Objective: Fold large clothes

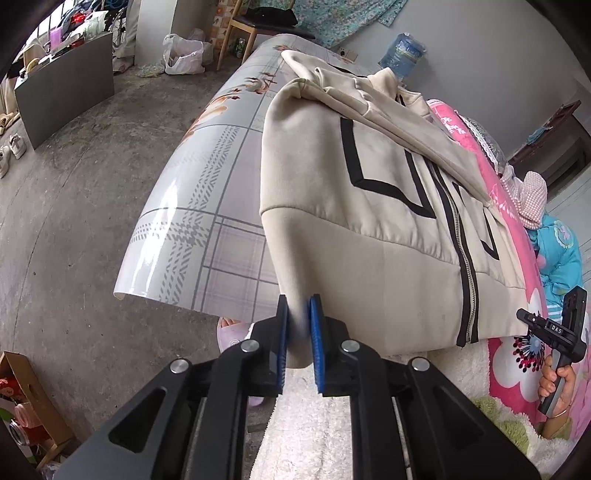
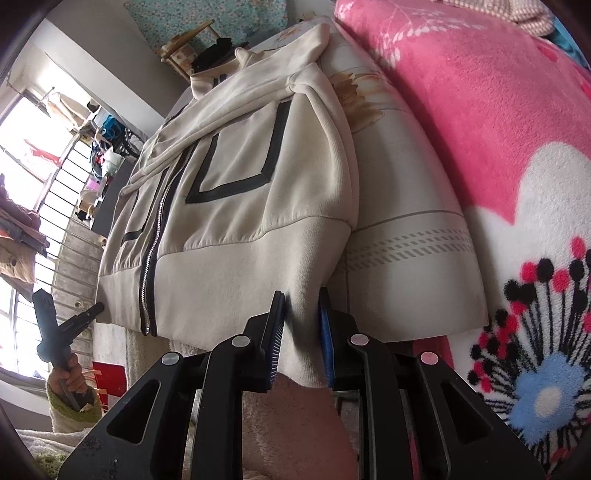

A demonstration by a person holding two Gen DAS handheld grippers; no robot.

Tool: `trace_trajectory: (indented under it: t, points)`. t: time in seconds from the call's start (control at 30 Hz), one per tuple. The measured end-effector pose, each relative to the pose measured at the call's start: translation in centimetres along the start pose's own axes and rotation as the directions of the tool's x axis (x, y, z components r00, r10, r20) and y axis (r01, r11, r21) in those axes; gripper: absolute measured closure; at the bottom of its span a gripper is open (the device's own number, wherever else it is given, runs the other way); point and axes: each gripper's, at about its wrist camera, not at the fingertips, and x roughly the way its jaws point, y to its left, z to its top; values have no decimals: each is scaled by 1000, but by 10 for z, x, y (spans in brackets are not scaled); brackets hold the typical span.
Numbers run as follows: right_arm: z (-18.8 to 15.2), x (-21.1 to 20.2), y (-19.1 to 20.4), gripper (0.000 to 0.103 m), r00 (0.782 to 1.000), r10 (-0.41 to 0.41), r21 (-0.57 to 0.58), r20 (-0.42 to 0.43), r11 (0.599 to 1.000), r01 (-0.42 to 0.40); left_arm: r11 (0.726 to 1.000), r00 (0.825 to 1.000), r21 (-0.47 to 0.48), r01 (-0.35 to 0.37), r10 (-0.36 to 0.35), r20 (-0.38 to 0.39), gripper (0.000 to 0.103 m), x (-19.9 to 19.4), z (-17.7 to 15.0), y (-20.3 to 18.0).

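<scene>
A cream zip-up jacket [image 1: 369, 206] with black trim lies flat on the table's patterned cloth [image 1: 207, 206], sleeves folded across its chest. Its ribbed hem hangs slightly over the near edge. My left gripper [image 1: 299, 332] is shut on the hem's left corner, blue pads against the fabric. In the right wrist view the same jacket [image 2: 240, 206] shows its right hem corner between the pads of my right gripper [image 2: 301, 332], which stands open with small gaps beside the cloth. A hand [image 1: 554, 376] holds the right tool, and another hand [image 2: 70, 373] holds the left one.
A pink floral blanket [image 2: 480, 110] lies along the table's right side, with a blue child's jacket [image 1: 557, 258] on it. A wooden chair [image 1: 251, 26], a plastic bag [image 1: 183, 55] and a cardboard box [image 1: 29, 398] stand on the concrete floor to the left.
</scene>
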Motion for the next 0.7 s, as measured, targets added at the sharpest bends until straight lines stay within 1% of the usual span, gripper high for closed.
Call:
trace_trajectory:
  t: [0.17,0.23,0.33,0.43,0.53,0.6,0.7]
  points:
    - [0,2,4,85,1000,-12,-16,-4,1000,12,1000,999,18,17,-18,30,97,-8,2,-4]
    - [0,0,6,94,1000,-18,-32,4,999,18,999,998,14,38,-39,45,98,-11,3,-7]
    - [3,-12,9,96,999,18,-41,32,999,-16,998,994,5,70,-70,85,98,-21,6,-10]
    - [9,-23,8,97,996,66,-29,63,998,-64,994,986,-17,106,-103,130,98,-32,10,-10]
    - [16,-31,7,97,986,137,-14,95,991,-136,989,978,-44,142,-133,161,98,-41,16,-11]
    - [21,-35,6,97,974,196,-3,116,980,-197,985,972,-61,162,-148,182,98,-46,21,-11]
    - [31,-38,-1,99,949,279,40,147,957,-287,976,960,-88,198,-175,217,98,-50,32,-12]
